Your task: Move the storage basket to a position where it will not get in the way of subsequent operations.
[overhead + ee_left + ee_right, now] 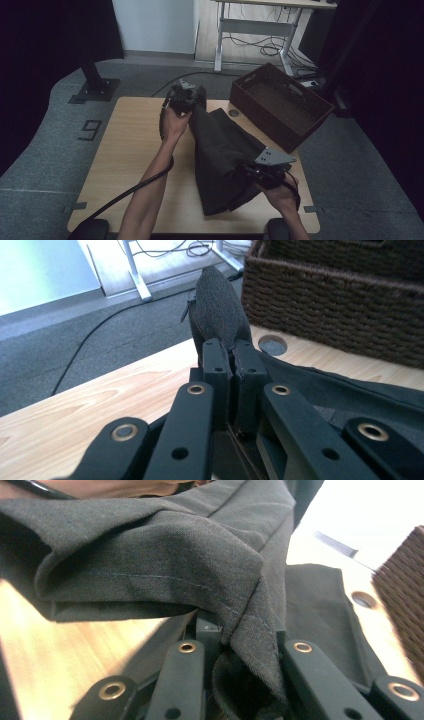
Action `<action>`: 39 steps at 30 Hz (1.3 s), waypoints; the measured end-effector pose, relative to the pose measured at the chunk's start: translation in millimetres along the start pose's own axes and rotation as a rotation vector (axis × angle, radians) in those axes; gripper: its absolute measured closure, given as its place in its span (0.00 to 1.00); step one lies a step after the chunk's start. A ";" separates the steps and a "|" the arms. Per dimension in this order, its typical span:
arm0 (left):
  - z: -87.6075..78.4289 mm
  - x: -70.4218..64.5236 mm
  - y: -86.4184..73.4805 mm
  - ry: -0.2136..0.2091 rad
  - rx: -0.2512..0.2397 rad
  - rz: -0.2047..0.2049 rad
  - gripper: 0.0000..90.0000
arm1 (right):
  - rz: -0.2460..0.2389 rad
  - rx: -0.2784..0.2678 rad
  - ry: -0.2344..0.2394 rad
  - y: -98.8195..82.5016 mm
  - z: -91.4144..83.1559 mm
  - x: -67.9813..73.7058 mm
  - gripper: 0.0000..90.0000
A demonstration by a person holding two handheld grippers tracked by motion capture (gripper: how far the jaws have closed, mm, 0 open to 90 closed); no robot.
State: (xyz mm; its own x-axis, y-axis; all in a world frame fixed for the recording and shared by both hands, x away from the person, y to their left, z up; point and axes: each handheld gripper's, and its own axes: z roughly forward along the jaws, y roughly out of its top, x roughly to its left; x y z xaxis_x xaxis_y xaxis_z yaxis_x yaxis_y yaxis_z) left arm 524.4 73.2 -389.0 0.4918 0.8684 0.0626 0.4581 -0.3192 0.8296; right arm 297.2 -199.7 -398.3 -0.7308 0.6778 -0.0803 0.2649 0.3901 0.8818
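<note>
Floor mark (90, 130) "9" | both grippers' fingers pinching dark cloth (220, 150)

One sign is readable. In the high view, a large dark figure (90, 130) is marked on the grey floor just left of the wooden table (135, 150), beside its far left corner. From this camera it reads as "9"; whether it is a 9 or a 6 seen from the other side cannot be told. No legible text, label or brand is seen on the dark cloth, the woven basket, the grippers or the table.
</note>
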 end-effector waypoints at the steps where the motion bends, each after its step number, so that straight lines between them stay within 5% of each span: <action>1: 6.4 -4.0 -1.5 0.006 0.005 0.004 0.96 | 0.008 0.010 -0.009 -4.0 0.4 -4.1 0.87; 7: 43.3 -19.1 -16.6 0.032 0.034 -0.015 0.96 | 0.053 0.083 -0.026 -32.7 13.6 -27.1 0.86; 13: 68.8 -28.1 -26.6 0.060 0.097 0.014 0.95 | 0.089 0.154 -0.039 -60.2 32.1 -46.5 0.86; 22: 97.5 -32.5 -48.2 0.063 0.222 0.039 0.85 | 0.092 0.247 -0.045 -83.9 49.3 -55.6 0.85; 24: 97.2 -29.3 -50.0 0.041 0.216 0.017 0.75 | 0.089 0.269 -0.041 -89.4 53.1 -56.0 0.85; 29: 75.2 -15.4 -41.8 -0.001 0.110 -0.044 0.54 | 0.111 0.288 -0.034 -100.7 58.0 -58.1 0.84; 35: 46.5 -7.8 -41.3 -0.053 0.051 -0.050 0.41 | 0.107 0.291 -0.039 -105.6 61.2 -55.9 0.82; 39: 36.1 -13.7 -54.7 -0.102 0.065 -0.017 0.27 | 0.109 0.292 -0.035 -109.2 63.0 -54.5 0.82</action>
State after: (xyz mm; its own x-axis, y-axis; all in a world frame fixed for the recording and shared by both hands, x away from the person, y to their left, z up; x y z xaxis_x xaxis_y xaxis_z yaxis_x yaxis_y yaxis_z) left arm 519.4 65.1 -455.2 0.5552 0.8316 -0.0110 0.5121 -0.3314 0.7924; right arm 347.7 -239.9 -519.5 -0.6677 0.7443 -0.0131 0.5136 0.4733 0.7157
